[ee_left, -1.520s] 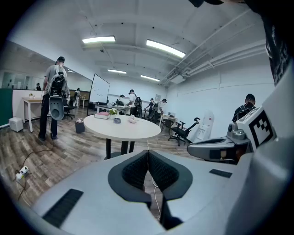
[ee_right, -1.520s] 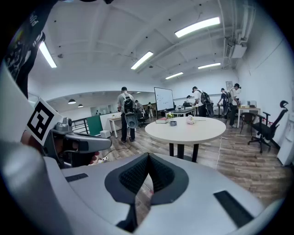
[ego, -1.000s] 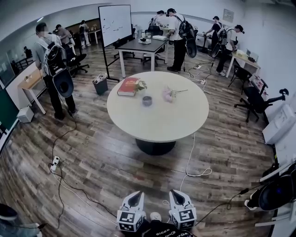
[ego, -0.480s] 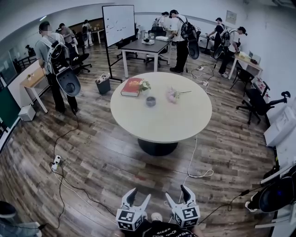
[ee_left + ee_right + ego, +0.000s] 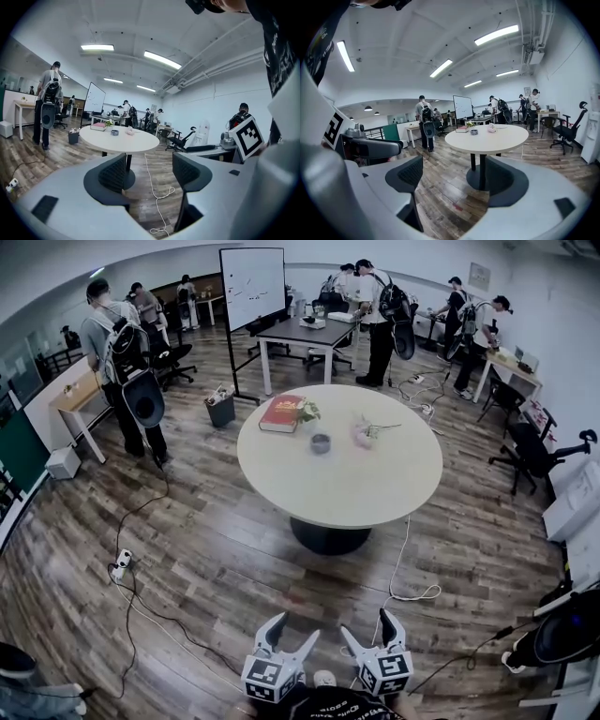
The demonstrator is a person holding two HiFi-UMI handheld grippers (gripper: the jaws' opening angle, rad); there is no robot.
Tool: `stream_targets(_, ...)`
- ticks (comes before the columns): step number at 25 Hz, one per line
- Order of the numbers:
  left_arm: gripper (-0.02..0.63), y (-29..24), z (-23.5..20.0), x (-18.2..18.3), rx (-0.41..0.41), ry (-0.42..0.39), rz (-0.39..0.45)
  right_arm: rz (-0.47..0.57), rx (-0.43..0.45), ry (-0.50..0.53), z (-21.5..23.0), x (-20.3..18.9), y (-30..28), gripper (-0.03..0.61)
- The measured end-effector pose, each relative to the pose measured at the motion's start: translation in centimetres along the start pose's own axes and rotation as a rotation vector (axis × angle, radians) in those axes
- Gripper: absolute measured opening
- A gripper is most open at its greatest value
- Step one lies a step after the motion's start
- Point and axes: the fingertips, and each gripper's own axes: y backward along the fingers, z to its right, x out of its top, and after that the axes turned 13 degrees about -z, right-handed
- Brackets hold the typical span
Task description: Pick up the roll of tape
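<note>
The roll of tape (image 5: pixel 321 442) is a small grey ring lying on the far half of the round white table (image 5: pixel 375 493). It also shows as a small dark ring in the left gripper view (image 5: pixel 114 132) and the right gripper view (image 5: pixel 474 132). My left gripper (image 5: pixel 292 635) and right gripper (image 5: pixel 370 626) hover over the wooden floor at the bottom of the head view, well short of the table. Both point toward the table, and their jaws are opening with nothing between them (image 5: pixel 150 176) (image 5: pixel 457 180).
On the table near the tape lie a red book (image 5: pixel 283 412), a small plant (image 5: pixel 307 412) and a pink flower (image 5: pixel 364 433). A white cable (image 5: pixel 401 568) and a power strip (image 5: pixel 120 564) lie on the floor. People stand beyond the table, by a whiteboard (image 5: pixel 251 287) and desks.
Both grippers' jaws have spread from shut to wide apart. The table now sits slightly further right in the head view.
</note>
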Motion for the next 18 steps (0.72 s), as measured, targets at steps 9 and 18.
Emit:
stream_targets(9, 0.314, 1.2, -3.4, -2.0, -0.021, -0.032, -0.064, -0.016, -0.021, -0.014, -2.6, -1.0, -2.2, 0.405)
stream_targets(18, 0.314, 1.1, -6.8, -2.0, -0.044, 0.073, -0.045, -0.068, 0.016, -0.048, -4.3, -2.3, -4.2, 0.399)
